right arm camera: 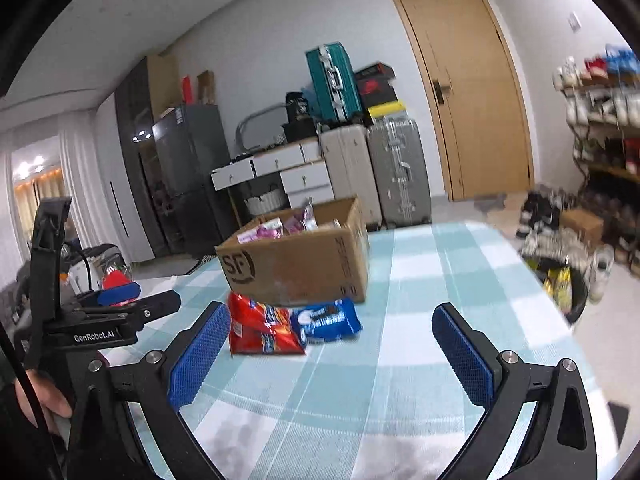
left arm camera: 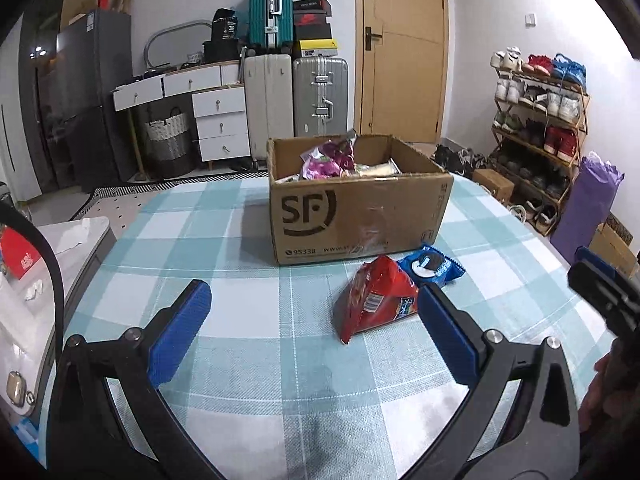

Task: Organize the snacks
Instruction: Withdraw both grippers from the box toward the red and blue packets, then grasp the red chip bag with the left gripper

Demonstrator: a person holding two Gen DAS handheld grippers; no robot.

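A brown SF cardboard box [left arm camera: 360, 216] stands on the checked table [left arm camera: 240, 240] with several snack packs inside, a purple one [left arm camera: 328, 158] on top. A red snack bag [left arm camera: 376, 298] and a blue Oreo pack [left arm camera: 434, 266] lie in front of it. My left gripper [left arm camera: 316, 316] is open and empty above the table, its right pad beside the red bag. In the right wrist view the box [right arm camera: 296, 264], red bag [right arm camera: 262, 330] and Oreo pack [right arm camera: 326, 320] lie ahead. My right gripper [right arm camera: 332, 340] is open and empty, short of them.
The table's right edge [right arm camera: 560, 320] drops to a black bin [right arm camera: 572, 292] on the floor. A shoe rack [left arm camera: 540, 128] stands at right. Suitcases [left arm camera: 296, 100], white drawers [left arm camera: 216, 116] and a door [left arm camera: 400, 48] are behind. A grey side surface [left arm camera: 48, 264] with small items sits at left.
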